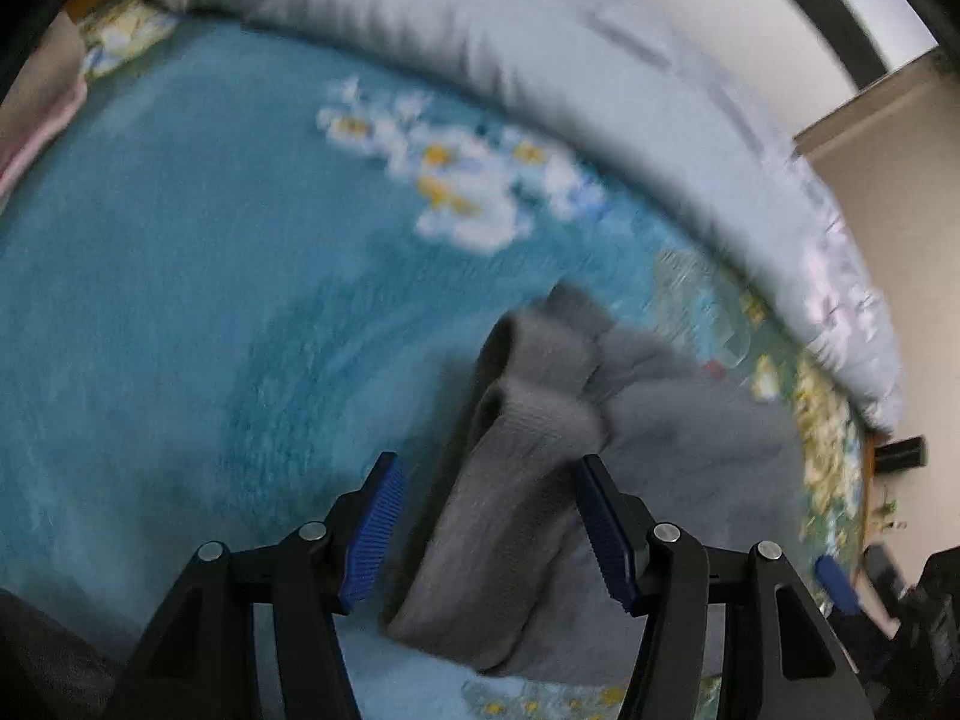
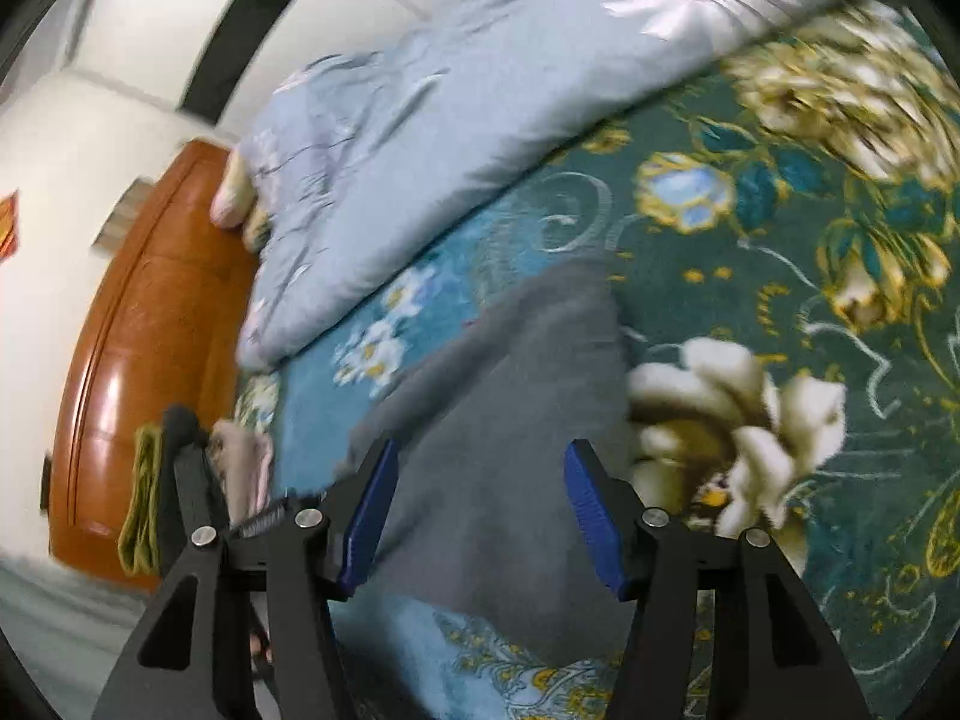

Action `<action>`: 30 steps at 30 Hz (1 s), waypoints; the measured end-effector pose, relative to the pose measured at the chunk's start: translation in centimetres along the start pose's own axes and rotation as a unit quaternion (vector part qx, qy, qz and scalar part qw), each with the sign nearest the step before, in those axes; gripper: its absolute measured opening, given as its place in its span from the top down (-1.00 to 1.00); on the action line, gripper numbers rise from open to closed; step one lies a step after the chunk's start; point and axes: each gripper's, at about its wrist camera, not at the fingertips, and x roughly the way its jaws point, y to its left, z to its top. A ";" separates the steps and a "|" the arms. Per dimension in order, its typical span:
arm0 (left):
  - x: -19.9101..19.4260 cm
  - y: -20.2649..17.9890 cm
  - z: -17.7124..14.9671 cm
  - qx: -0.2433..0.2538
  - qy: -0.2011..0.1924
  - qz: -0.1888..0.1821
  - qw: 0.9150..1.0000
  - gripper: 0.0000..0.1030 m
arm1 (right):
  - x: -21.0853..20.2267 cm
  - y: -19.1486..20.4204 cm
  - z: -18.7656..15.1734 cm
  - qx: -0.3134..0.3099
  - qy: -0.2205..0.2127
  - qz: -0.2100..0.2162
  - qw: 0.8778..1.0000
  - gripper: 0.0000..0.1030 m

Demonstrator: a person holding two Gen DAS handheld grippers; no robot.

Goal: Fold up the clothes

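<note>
Grey knit garment [image 1: 540, 480] lies on the bed, low centre in both views. Left wrist view: a bunched, ribbed section, possibly a cuff or sleeve end, rises between the fingers, with the flatter body of the garment spreading to the lower right. Right wrist view: only the flat grey body [image 2: 510, 450] shows, running from lower centre up toward mid-frame; the bunched part cannot be made out there.

Left gripper [image 1: 486, 528]: blue-padded fingers [image 1: 375, 534] spread wide. The bunched fabric sits in the gap and looks to brush the right-hand pad, but nothing is clamped. Right gripper [image 2: 480, 516]: fingers [image 2: 591, 516] equally wide apart, hanging over the flat grey cloth, gripping nothing.

Bedspread [image 1: 180, 300]: in the left view mostly plain teal with a white-and-yellow flower cluster at upper centre. The right view shows what the left hardly does: a dark green area [image 2: 780, 300] with large cream and gold blossoms filling the right half of the frame.

Pale blue quilt [image 1: 510, 60] arcs across the top of the left view; in the right view it [image 2: 450, 120] shows a printed daisy at top centre.

Right view only: orange-brown wooden headboard [image 2: 150, 330] at left, with folded cloth [image 2: 141, 498] just beside it, lower left. Both views are motion-blurred.
</note>
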 end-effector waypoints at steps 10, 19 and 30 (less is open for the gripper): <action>2.7 -1.6 -1.9 0.057 0.085 -0.030 0.994 -0.19 | 3.5 -1.4 -3.8 -0.045 0.073 -0.051 0.995 -0.13; -0.8 2.0 -0.6 -0.027 0.013 -0.074 0.997 -0.51 | 0.6 -1.0 -2.1 -0.041 0.025 -0.039 0.998 -0.18; 5.3 1.5 -0.8 -0.006 0.129 -0.038 0.991 -0.66 | 4.1 -5.9 -2.6 0.032 0.043 -0.022 0.998 -0.45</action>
